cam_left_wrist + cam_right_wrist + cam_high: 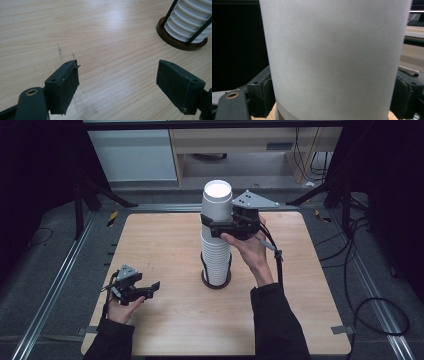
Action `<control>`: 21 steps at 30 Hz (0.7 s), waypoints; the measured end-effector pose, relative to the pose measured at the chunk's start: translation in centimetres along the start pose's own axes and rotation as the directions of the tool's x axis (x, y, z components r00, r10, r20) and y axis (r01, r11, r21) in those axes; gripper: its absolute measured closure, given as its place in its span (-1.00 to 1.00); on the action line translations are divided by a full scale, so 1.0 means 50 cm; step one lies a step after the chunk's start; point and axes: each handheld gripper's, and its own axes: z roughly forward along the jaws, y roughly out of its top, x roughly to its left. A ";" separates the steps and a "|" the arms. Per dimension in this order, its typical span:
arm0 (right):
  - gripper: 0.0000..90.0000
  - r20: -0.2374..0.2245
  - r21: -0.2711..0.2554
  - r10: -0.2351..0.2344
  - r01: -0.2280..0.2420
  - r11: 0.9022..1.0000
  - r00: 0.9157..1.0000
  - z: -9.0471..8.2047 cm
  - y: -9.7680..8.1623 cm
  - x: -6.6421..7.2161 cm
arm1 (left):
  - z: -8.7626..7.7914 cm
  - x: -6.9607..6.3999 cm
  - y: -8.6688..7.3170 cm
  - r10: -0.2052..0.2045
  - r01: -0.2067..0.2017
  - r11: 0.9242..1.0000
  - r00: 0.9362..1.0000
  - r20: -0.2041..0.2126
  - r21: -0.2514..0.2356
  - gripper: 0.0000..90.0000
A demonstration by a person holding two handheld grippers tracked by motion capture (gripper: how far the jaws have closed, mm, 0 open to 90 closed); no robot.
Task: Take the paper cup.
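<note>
High view: I see a stack of white cups point(216, 255) standing upright in a holder point(216, 281) with a dark round base and thin black rods, near the middle of the table point(165, 240). My right gripper point(214, 226) is raised at the top of the stack, its jaws set on either side of the top cup point(216, 202). The right hand point(252, 252) holds it from the near side, and the grey plate sits on top of it. My left gripper point(156, 287) rests low over the near left part of the table, well apart from the stack, held by the left hand point(122, 307).

Left gripper view: My left gripper point(117, 82) has its jaws spread wide with bare wood between them. It holds nothing. The holder point(181, 40) and the lower cups point(190, 20) stand at the upper right, apart from the jaws.

Right gripper view: The top cup point(334, 57) stands upright and close to the lens. My right gripper point(333, 100) has one jaw against each side of the cup wall, so it grips the cup. A strip of table point(412, 53) shows at the right edge.
</note>
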 end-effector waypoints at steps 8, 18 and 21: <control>-0.71 0.004 -0.021 -0.011 0.011 1.000 1.000 -0.011 0.030 0.002 | -0.001 0.001 0.000 -0.005 0.005 1.000 1.000 0.001 -0.004 -0.61; -0.71 0.012 -0.056 -0.035 0.036 0.998 0.999 -0.037 0.065 0.002 | -0.004 0.001 0.000 -0.011 0.011 1.000 1.000 0.004 -0.011 -0.60; -0.71 0.023 -0.057 -0.039 0.041 0.998 0.999 -0.052 0.066 -0.005 | -0.004 0.002 0.000 -0.012 0.012 1.000 1.000 0.003 -0.011 -0.60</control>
